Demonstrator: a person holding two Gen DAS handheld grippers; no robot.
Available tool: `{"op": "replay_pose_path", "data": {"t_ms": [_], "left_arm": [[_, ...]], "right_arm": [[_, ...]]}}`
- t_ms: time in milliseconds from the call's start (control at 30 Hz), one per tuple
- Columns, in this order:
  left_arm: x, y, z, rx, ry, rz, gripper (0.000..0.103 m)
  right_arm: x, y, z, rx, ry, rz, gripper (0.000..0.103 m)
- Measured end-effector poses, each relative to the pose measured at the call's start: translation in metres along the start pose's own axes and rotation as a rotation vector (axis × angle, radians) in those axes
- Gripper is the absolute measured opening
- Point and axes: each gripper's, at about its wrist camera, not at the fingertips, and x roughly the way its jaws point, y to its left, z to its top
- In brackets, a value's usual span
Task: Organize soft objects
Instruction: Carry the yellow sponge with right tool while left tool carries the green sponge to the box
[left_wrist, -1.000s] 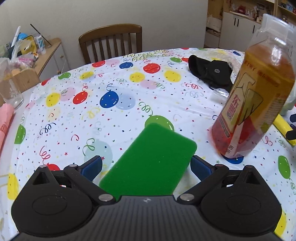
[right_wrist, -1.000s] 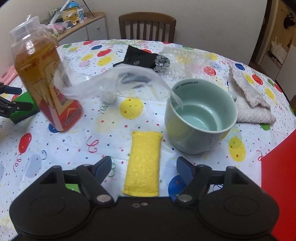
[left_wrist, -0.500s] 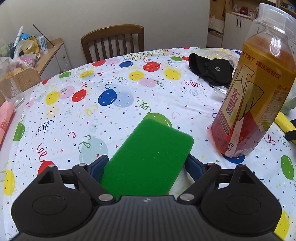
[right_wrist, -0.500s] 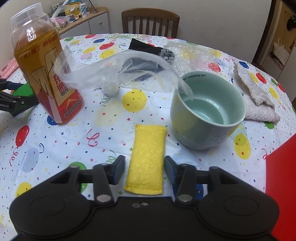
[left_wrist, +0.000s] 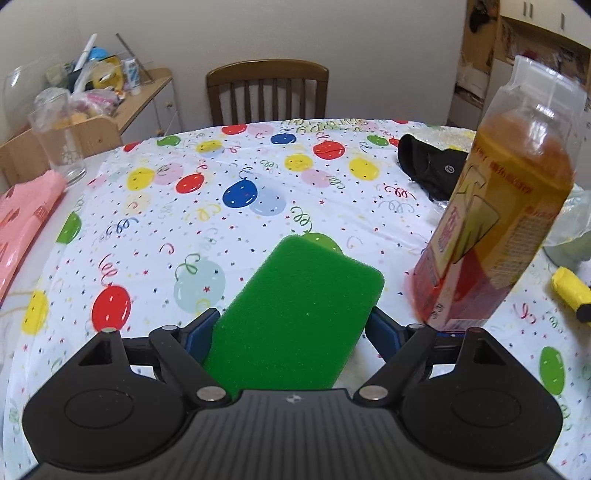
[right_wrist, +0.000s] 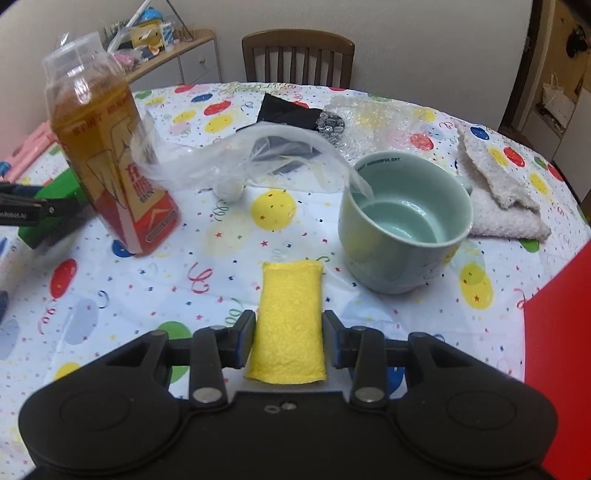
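My left gripper (left_wrist: 291, 332) is shut on a green sponge (left_wrist: 295, 317); its blue pads press the sponge's long sides and it sits slightly above the balloon tablecloth. My right gripper (right_wrist: 288, 339) is shut on a yellow sponge (right_wrist: 288, 314), jaws squeezing its near end just above the table. The green sponge (right_wrist: 55, 206) and left gripper also show at the left edge of the right wrist view. The yellow sponge's end (left_wrist: 569, 291) shows at the right of the left wrist view.
A tea bottle (left_wrist: 495, 229) (right_wrist: 110, 162) stands between the two grippers. A green mug (right_wrist: 402, 225), clear plastic bag (right_wrist: 258, 155), white towel (right_wrist: 498, 199), black pouch (left_wrist: 428, 170), bubble wrap (right_wrist: 369, 118), glass (left_wrist: 59, 144), pink cloth (left_wrist: 22, 218) and wooden chair (left_wrist: 266, 92) surround them.
Both grippers have closed: the left onto the green sponge, the right onto the yellow sponge. Both views have risen slightly, tilting up from the table.
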Motion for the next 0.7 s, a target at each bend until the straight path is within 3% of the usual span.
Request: {"op": "replay_pose_path", "data": {"t_ms": [467,700], "left_arm": [[-0.084,-0.045,0.005,-0.141,-0.080,-0.036,0.085],[-0.121,-0.090,0.007,-0.141,-0.083,-0.069,0.085]], "right_arm": [[-0.079,-0.006,-0.009,0.075,-0.118,0.099,0.038],[-0.120,-0.023,-0.012,0.092,-0.171,0.107,0.038]]}}
